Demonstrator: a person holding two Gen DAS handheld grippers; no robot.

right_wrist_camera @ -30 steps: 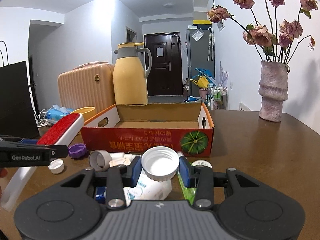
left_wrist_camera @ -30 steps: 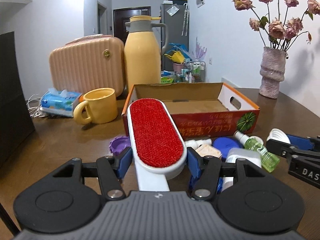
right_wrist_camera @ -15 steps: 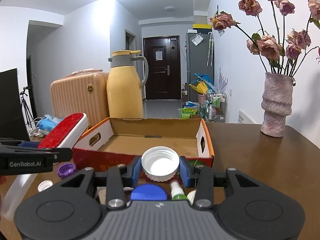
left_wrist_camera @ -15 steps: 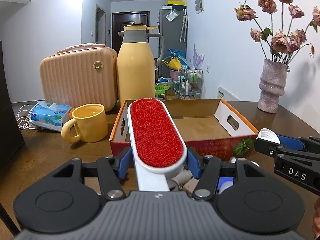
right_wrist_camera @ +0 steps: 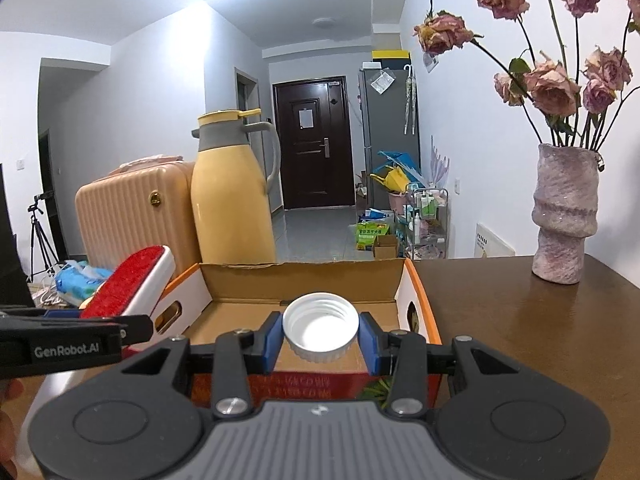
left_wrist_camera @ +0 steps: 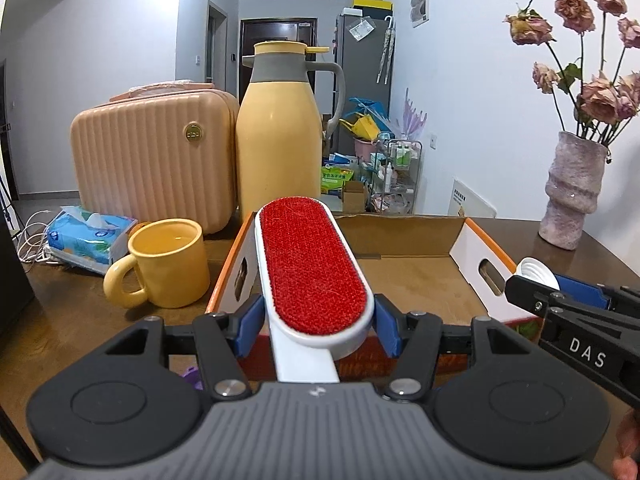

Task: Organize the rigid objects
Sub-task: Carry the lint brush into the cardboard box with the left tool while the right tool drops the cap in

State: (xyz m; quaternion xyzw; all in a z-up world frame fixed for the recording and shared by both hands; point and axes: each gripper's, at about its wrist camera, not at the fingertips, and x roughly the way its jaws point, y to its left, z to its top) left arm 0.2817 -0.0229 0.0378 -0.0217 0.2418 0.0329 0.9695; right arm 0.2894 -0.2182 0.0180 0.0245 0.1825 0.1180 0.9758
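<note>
a: both grippers have come forward and up; loose bottles and caps have dropped from view.

b: leftmost?

a: left gripper (left_wrist_camera: 318,316) clamps the white-handled red-faced lint brush (left_wrist_camera: 312,264) over the orange-edged cardboard box (left_wrist_camera: 476,252).

b: right?

a: right gripper (right_wrist_camera: 320,338) pinches a ribbed white plastic cap (right_wrist_camera: 320,330), seemingly above that box's near wall.

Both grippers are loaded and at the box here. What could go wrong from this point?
1. The lint brush is long and the left gripper holds it near its handle end; released here, it may land propped on the box wall.
2. The right gripper pinches the white cap only by its rim; it could slip out early.
3. The grippers are close and could collide.
</note>
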